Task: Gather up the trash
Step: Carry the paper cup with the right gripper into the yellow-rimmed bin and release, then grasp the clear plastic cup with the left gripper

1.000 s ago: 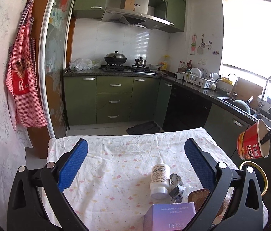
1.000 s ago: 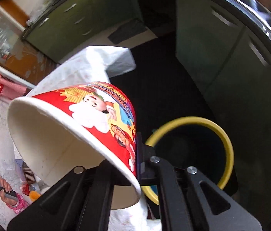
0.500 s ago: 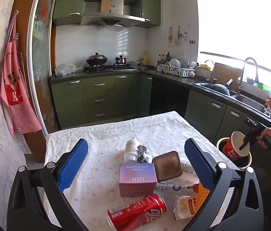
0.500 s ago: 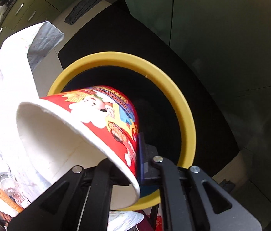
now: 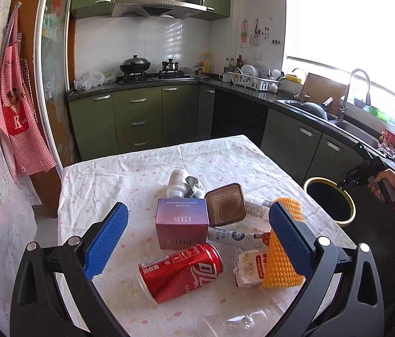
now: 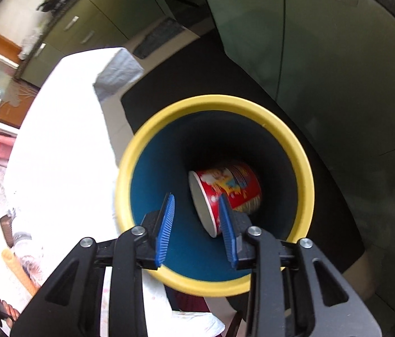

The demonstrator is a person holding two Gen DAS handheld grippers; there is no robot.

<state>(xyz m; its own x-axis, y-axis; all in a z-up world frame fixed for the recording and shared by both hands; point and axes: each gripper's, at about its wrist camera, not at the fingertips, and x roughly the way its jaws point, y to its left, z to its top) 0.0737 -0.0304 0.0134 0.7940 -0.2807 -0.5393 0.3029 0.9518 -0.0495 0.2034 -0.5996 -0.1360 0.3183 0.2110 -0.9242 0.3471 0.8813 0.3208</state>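
Note:
My right gripper [image 6: 196,219] is open and empty above the yellow-rimmed bin [image 6: 305,174]. The red paper cup [image 6: 234,191] lies on its side at the bottom of the bin. In the left wrist view the bin [image 5: 350,209] stands on the floor right of the table, with the right gripper [image 5: 347,181] over it. My left gripper [image 5: 197,238] is open above the trash on the table: a red cola can [image 5: 180,271], a purple box [image 5: 182,226], a brown tray [image 5: 225,205], a white bottle [image 5: 178,182], an orange spiky piece [image 5: 277,269] and wrappers [image 5: 246,266].
The table has a white flowered cloth [image 5: 119,179]. A clear plastic cup [image 5: 236,323] lies at its near edge. Green kitchen cabinets [image 5: 138,120] and a counter with a sink [image 5: 346,125] run behind and to the right. A red apron [image 5: 18,112] hangs on the left wall.
My right gripper opened and let go of the red cup, which dropped into the bin. My left gripper pulled back and tilted down, bringing more trash into view.

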